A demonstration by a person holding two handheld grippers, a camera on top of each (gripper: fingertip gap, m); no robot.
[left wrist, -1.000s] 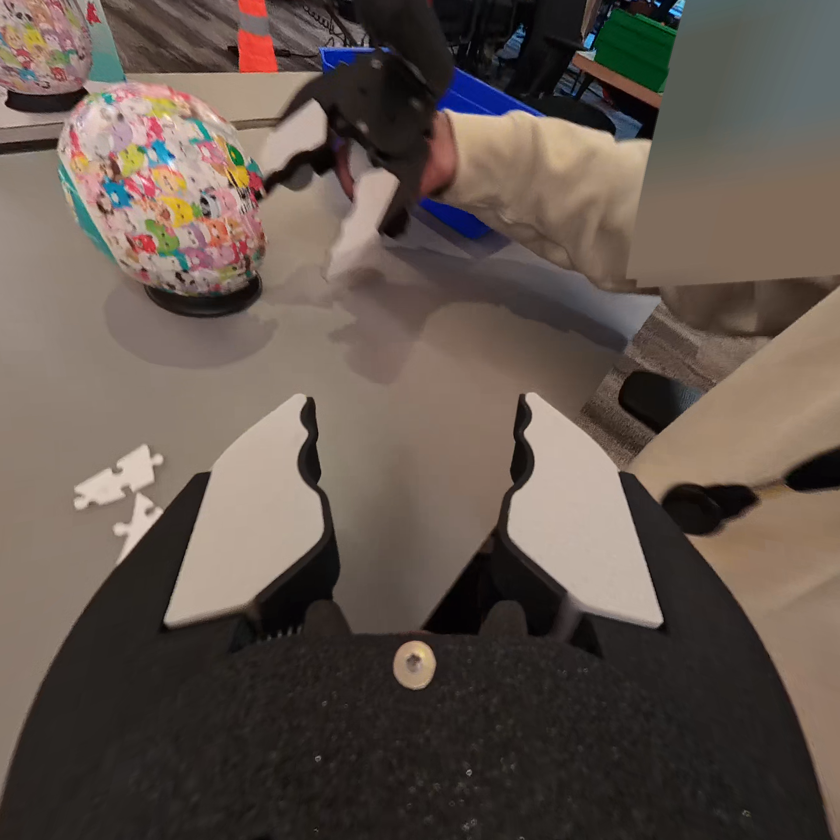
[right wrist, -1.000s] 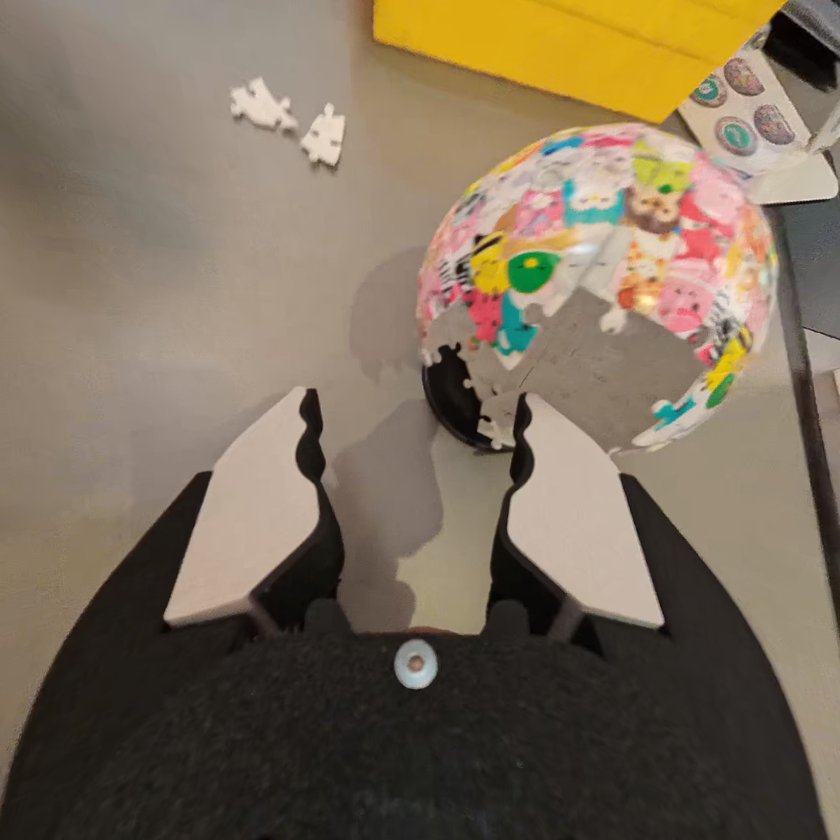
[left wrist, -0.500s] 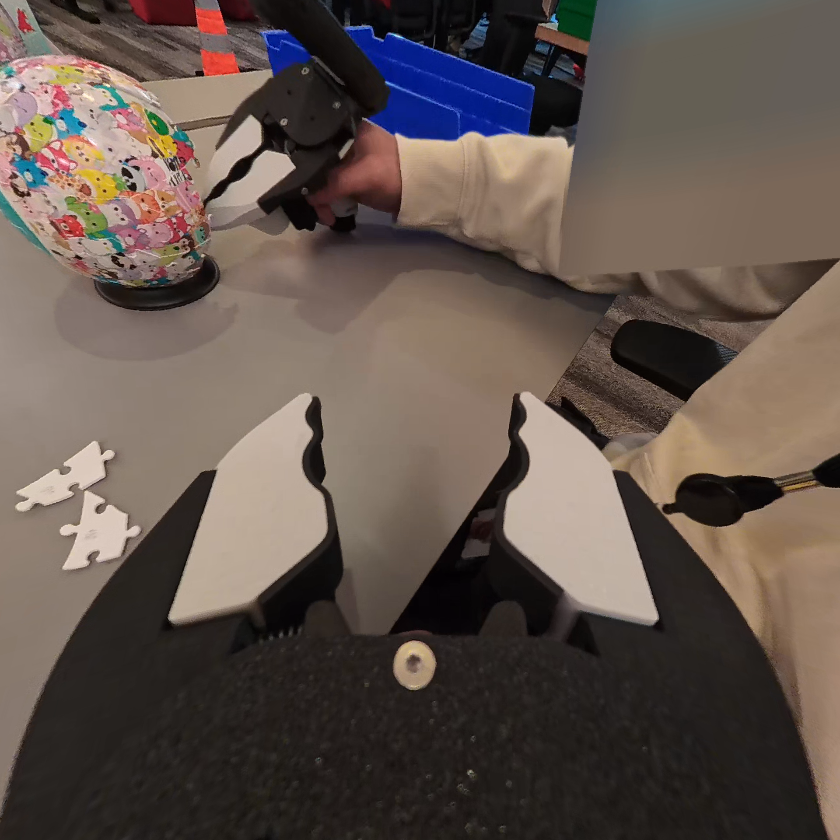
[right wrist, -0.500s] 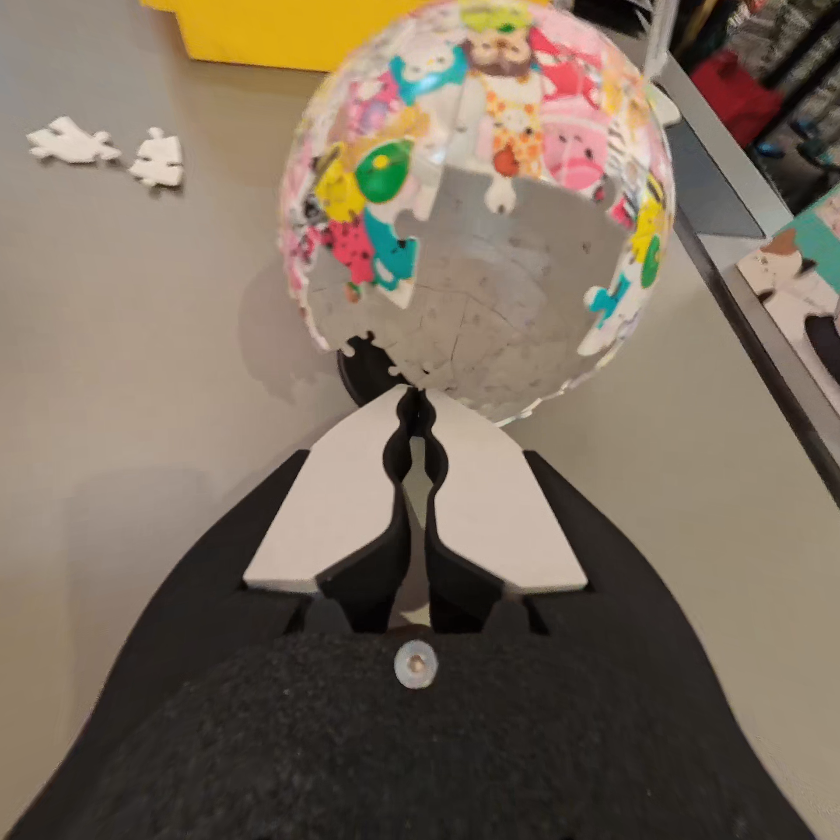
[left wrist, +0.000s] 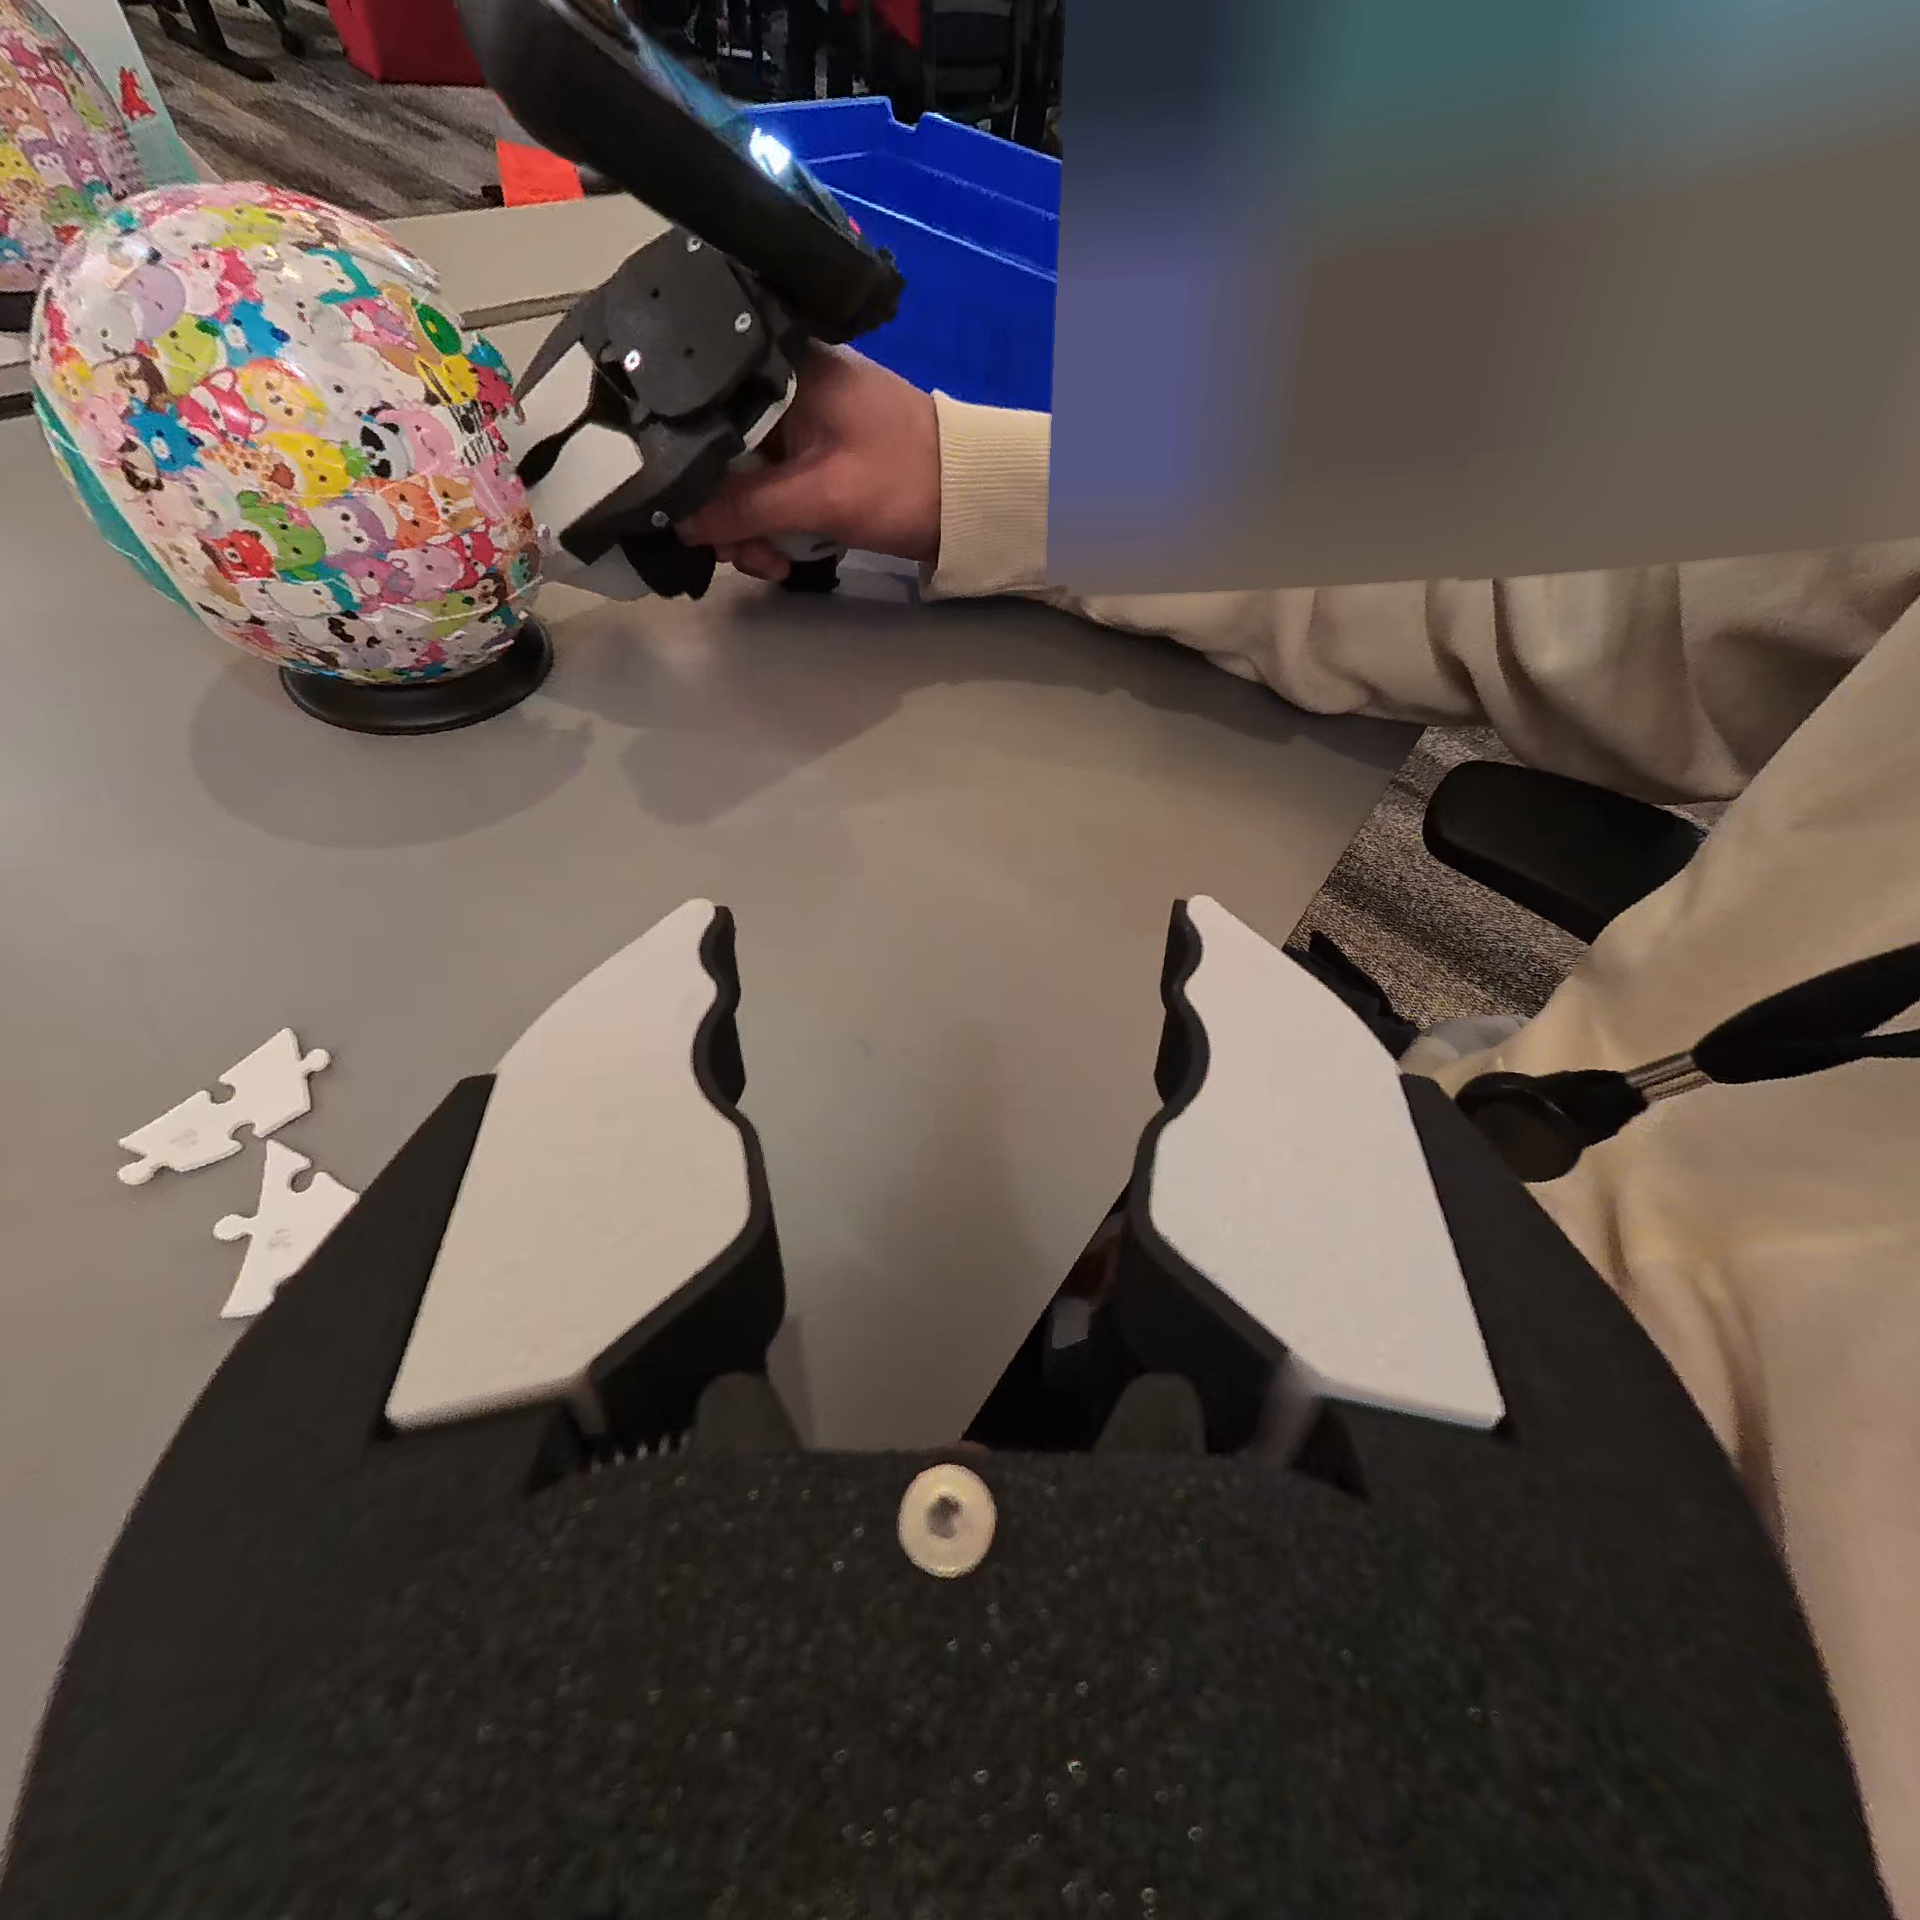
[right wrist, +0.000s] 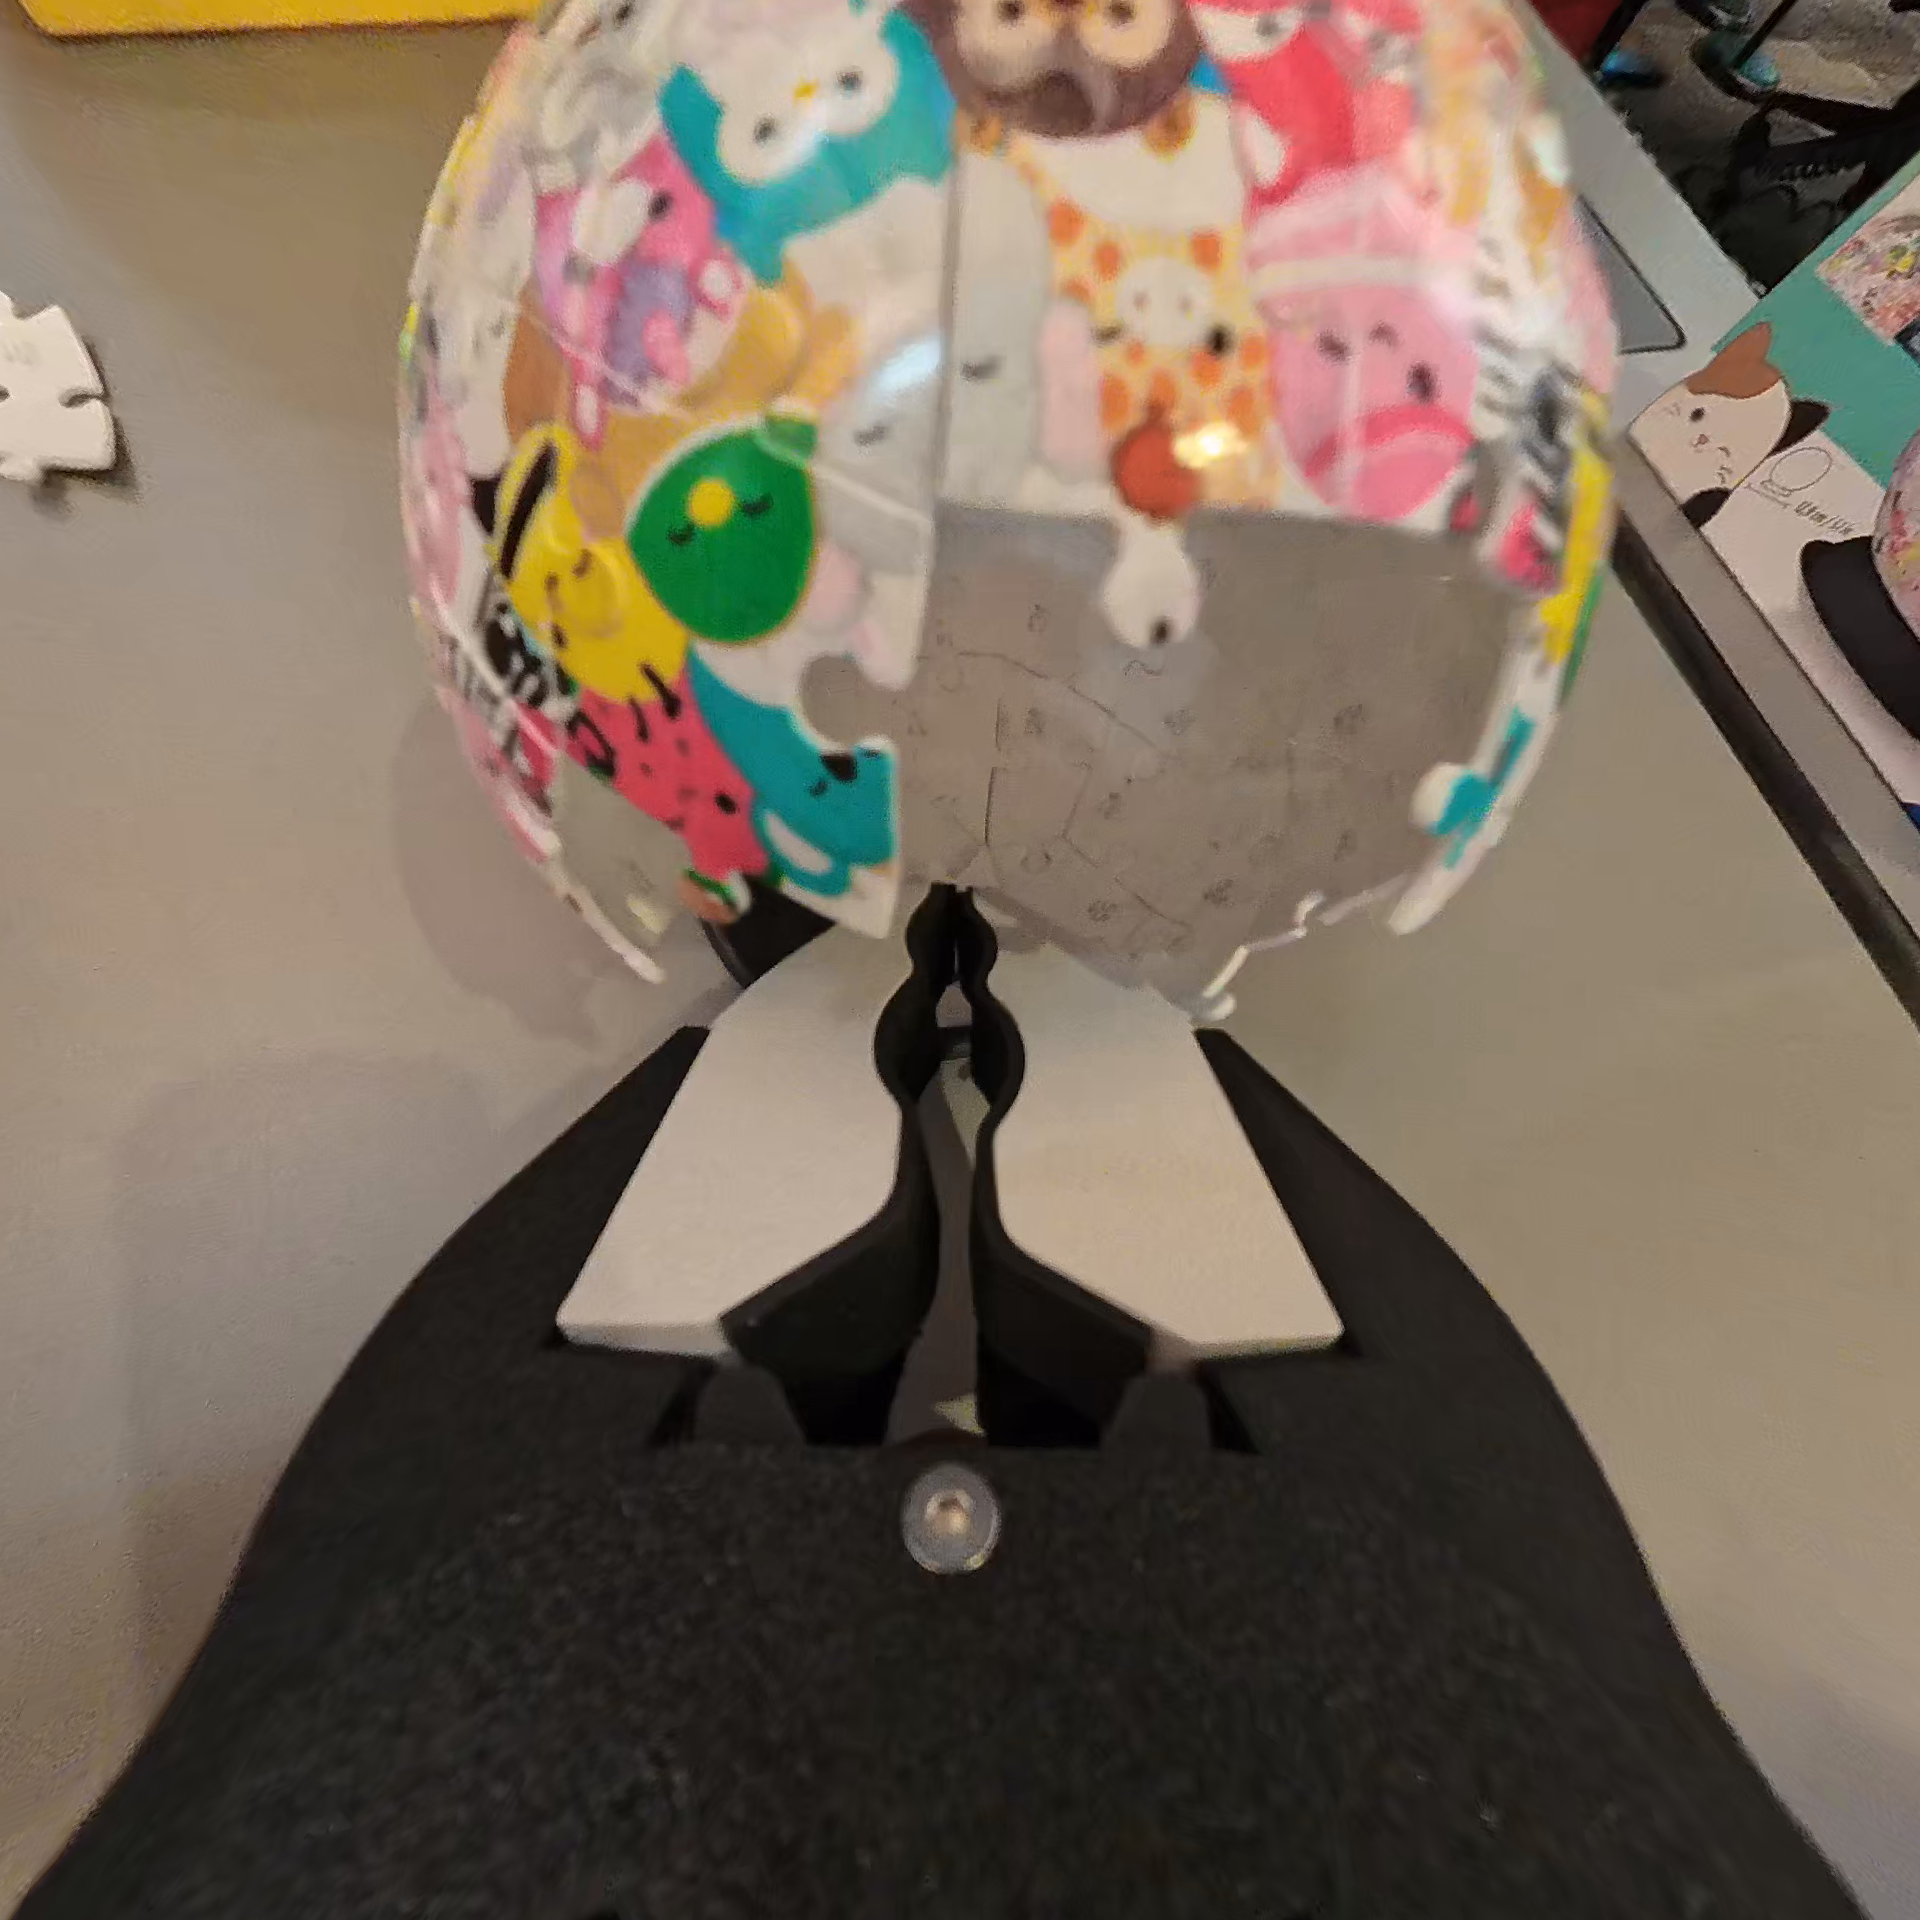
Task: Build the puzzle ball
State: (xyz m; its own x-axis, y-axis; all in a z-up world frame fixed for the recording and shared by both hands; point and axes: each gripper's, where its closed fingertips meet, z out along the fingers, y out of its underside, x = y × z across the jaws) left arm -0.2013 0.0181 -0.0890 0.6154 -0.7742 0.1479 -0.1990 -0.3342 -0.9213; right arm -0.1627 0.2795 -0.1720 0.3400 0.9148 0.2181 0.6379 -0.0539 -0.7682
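The puzzle ball [right wrist: 987, 364] is covered in colourful cartoon animals and sits on a black stand [right wrist: 769, 935]. A gap in its lower front shows the grey inside [right wrist: 1195, 727]. My right gripper [right wrist: 951, 904] is shut, its tips touching the ball's lower edge at the gap, with nothing seen between the jaws. In the left wrist view the ball [left wrist: 281, 436] stands at the far left with the right gripper [left wrist: 540, 488] against its side. My left gripper [left wrist: 951, 914] is open and empty over the grey table. Two loose white pieces [left wrist: 223, 1107] [left wrist: 275, 1236] lie to its left.
A blue bin [left wrist: 935, 239] stands behind the right hand. A yellow box [right wrist: 260, 10] is beyond the ball, and the puzzle's picture box [right wrist: 1818, 416] is to its right. One loose piece [right wrist: 47, 395] lies at the left edge. The table edge [left wrist: 1340, 862] and a chair are right of my left gripper. There is about 30 cm between the tips of the two grippers. About 15 cm separates my left fingertips from the loose piece [right wrist: 47, 395]. Seen from the left wrist view [left wrist: 231, 1105] as well.
My right gripper went from open to shut and moved forward until its tips reached the ball's lower edge. My left gripper stayed open and shifted only a little.
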